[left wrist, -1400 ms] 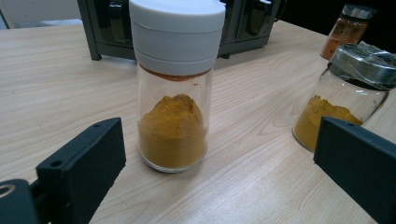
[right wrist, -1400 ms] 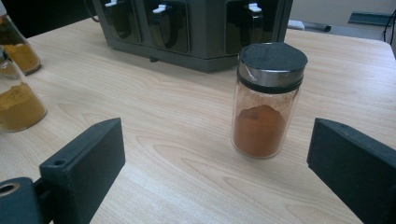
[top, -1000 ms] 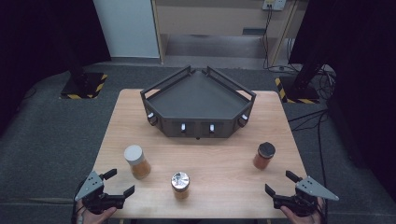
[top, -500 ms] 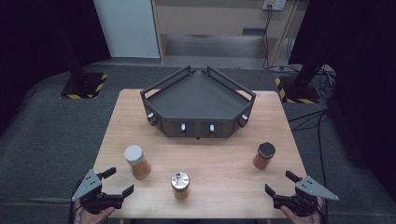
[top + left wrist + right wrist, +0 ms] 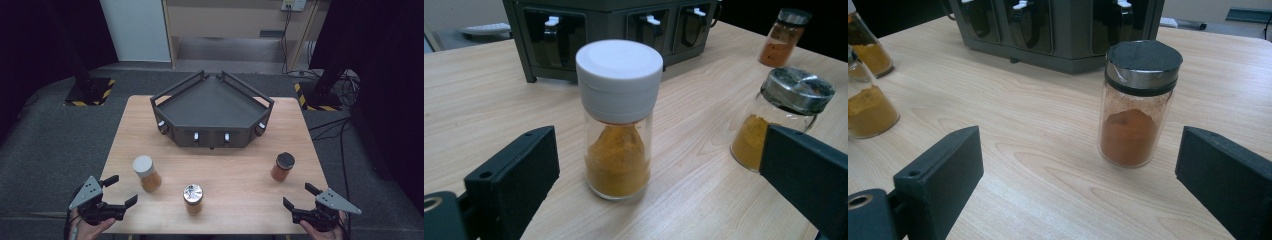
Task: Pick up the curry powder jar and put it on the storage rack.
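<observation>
Both grippers gape wide, holding nothing: the left gripper [image 5: 121, 191] faces the white-capped jar [image 5: 619, 118], the right gripper [image 5: 302, 195] the dark-lidded jar [image 5: 1139, 102], each standing just ahead on the table [image 5: 240, 165]. This looks like the approach; next, advance and close squarely.

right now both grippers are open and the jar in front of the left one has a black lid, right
Not quite. The jar in front of the left gripper has a white lid, as the left gripper view shows. The black-lidded jar stands before the right gripper. Both grippers are indeed open.
</observation>
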Available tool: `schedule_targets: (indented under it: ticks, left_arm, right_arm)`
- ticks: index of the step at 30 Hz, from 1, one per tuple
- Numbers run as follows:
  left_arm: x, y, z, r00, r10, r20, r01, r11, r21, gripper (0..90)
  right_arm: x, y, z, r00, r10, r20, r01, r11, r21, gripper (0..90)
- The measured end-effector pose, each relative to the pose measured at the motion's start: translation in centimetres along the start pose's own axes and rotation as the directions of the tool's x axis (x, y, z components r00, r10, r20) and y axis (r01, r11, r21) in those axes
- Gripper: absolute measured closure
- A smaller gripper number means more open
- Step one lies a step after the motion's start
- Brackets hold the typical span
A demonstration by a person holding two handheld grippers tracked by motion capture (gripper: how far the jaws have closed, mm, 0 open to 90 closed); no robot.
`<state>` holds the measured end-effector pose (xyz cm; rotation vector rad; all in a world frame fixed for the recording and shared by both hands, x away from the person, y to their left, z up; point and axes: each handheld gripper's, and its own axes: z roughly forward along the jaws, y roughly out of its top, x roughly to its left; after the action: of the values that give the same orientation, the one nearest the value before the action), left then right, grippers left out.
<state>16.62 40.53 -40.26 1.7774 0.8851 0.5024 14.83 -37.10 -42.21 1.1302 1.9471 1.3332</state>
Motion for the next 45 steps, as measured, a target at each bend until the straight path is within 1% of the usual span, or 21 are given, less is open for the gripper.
schedule_targets:
  ticks: [4,8,13,15,20,25,27,29,34,40,45]
  left_arm:
    - [0.4,0.8,-0.1,1.0,0.002,0.005,-0.002,1.0,0.006,1.9]
    - [0.8,1.3,0.1,1.0,-0.001,0.006,0.001,1.0,0.01,1.9]
    - [1.7,1.6,0.8,0.9993,-0.025,0.026,0.025,0.9997,0.007,1.9]
    - [2.0,1.8,1.1,0.9992,-0.029,0.026,0.029,0.9995,0.009,1.9]
    - [2.1,2.3,1.9,0.9995,-0.014,0.027,0.014,0.9998,0.015,1.9]
    - [2.2,2.6,2.6,0.9994,-0.015,0.03,0.015,0.9998,0.014,2.2]
    - [2.1,2.8,2.9,0.9997,-0.012,0.021,0.011,0.9998,0.018,2.5]
    - [2.3,2.8,3.3,0.9995,-0.02,0.026,0.019,0.9997,0.016,2.8]
    - [2.2,3.0,4.1,0.9996,-0.006,0.027,0.005,0.9996,0.028,3.5]
    - [2.8,2.8,5.1,0.9993,-0.02,0.03,0.019,0.9995,0.026,4.8]
    - [3.1,2.6,5.9,0.9991,-0.018,0.038,0.017,0.9996,0.023,6.7]
  right_arm:
    - [0.0,0.0,0.0,1.0,0.004,0.001,-0.004,1.0,0.0,5.2]
    - [0.0,0.0,0.0,1.0,0.002,0.001,-0.002,1.0,0.0,5.2]
    - [0.0,0.0,0.0,1.0,0.003,0.001,-0.003,1.0,0.002,5.2]
    - [0.0,0.0,0.0,1.0,0.003,0.001,-0.003,1.0,0.002,5.2]
    - [0.0,0.0,0.0,1.0,0.004,-0.001,-0.004,1.0,0.003,5.3]
    - [0.0,0.0,0.0,1.0,0.004,-0.004,-0.004,1.0,0.004,5.3]
    - [0.0,0.0,0.1,1.0,0.003,-0.005,-0.003,1.0,0.005,5.3]
    - [0.0,0.1,0.1,1.0,0.003,-0.005,-0.003,1.0,0.005,5.3]
    - [0.0,0.1,0.0,1.0,0.002,-0.005,-0.002,1.0,0.005,5.3]
    - [0.0,0.1,0.1,1.0,-0.003,-0.008,0.003,1.0,0.009,5.6]
    - [0.0,0.1,0.1,1.0,-0.001,-0.006,0.001,1.0,0.008,5.6]
